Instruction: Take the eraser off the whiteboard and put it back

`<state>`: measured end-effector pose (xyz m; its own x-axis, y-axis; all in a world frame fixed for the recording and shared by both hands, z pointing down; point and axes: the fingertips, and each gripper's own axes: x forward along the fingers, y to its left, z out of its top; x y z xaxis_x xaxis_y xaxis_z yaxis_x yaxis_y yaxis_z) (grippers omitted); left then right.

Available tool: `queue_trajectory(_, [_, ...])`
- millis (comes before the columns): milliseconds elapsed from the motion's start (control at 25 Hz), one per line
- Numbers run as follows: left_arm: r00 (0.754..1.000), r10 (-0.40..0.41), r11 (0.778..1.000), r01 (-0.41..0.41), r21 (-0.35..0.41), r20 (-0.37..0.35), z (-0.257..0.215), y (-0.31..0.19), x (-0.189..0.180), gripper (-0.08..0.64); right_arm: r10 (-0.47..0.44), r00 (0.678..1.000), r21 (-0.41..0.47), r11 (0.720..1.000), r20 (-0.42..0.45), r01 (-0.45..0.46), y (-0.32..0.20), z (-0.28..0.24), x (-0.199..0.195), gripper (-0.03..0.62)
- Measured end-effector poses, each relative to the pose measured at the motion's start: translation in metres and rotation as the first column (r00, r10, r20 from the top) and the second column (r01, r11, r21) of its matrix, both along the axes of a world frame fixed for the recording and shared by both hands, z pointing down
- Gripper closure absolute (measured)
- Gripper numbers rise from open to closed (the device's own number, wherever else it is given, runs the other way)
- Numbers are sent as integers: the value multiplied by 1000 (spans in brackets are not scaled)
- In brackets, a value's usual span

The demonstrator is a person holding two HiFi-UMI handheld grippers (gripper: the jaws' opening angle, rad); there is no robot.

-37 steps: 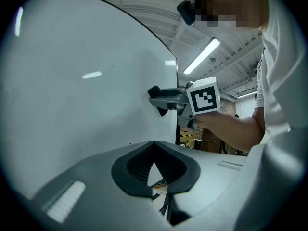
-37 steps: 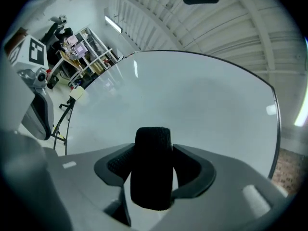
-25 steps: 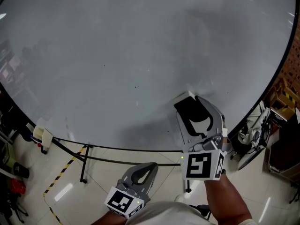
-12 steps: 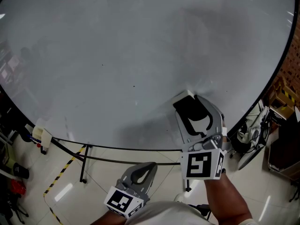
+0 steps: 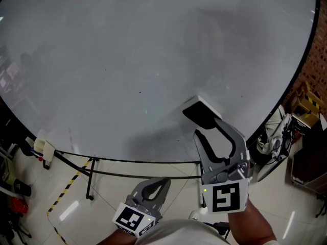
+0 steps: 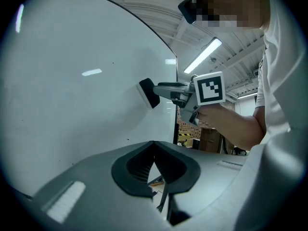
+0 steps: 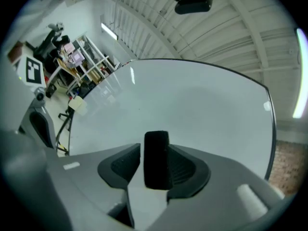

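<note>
Black oblong felt eraser [image 5: 201, 113] sits on the big white whiteboard [image 5: 127, 60], between the right gripper's [image 5: 210, 129] half-open jaws, which have just been closing, one pad clear of it. An off-centre pinch could twist it free and drop it. The left gripper [image 5: 164, 181] is closed and empty.

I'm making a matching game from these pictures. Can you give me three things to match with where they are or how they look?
Things:
1. eraser
2. left gripper
3. pale box

Matches:
A. jaws together, nothing in them
B. by the whiteboard's lower left edge in the head view
C. stuck on the whiteboard's face

Pairs: 1-C, 2-A, 3-B
</note>
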<state>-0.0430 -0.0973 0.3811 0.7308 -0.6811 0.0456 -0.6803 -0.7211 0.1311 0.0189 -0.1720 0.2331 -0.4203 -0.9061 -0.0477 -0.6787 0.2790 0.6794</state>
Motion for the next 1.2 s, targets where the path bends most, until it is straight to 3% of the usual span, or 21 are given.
queue_trajectory(40, [1000, 4, 1000, -4, -2, 0, 2, 1, 1, 545, -37, 999, -33, 999, 37, 38, 6, 6, -1, 445])
queue_trajectory(120, [1000, 8, 1000, -8, -6, 2, 3, 2, 4, 545, -84, 990, -90, 991, 112, 94, 15, 19, -2, 591])
queue_trajectory(320, [1000, 19, 1000, -19, -1, 6, 0, 4, 10, 545, -112, 976, -131, 982, 187, 138, 27, 34, 3, 591])
queue_trajectory(480, [1000, 18, 1000, -18, 1, 7, -1, 3, 13, 545, -122, 956, -113, 981, 265, 156, 31, 30, 8, 591])
queue_trajectory(680, [1000, 19, 1000, -19, -3, 6, 0, 3, 17, 545, -181, 869, -150, 949, 460, 277, 37, 29, 19, 591])
queue_trajectory(960, [1000, 13, 1000, -13, -7, 6, 1, 4, 21, 545, -193, 859, -234, 913, 474, 334, 58, 68, 25, 591])
queue_trajectory(1200, [1000, 15, 1000, -15, 0, 14, -1, 4, 26, 545, -154, 847, -274, 904, 509, 329, 63, 89, 43, 591])
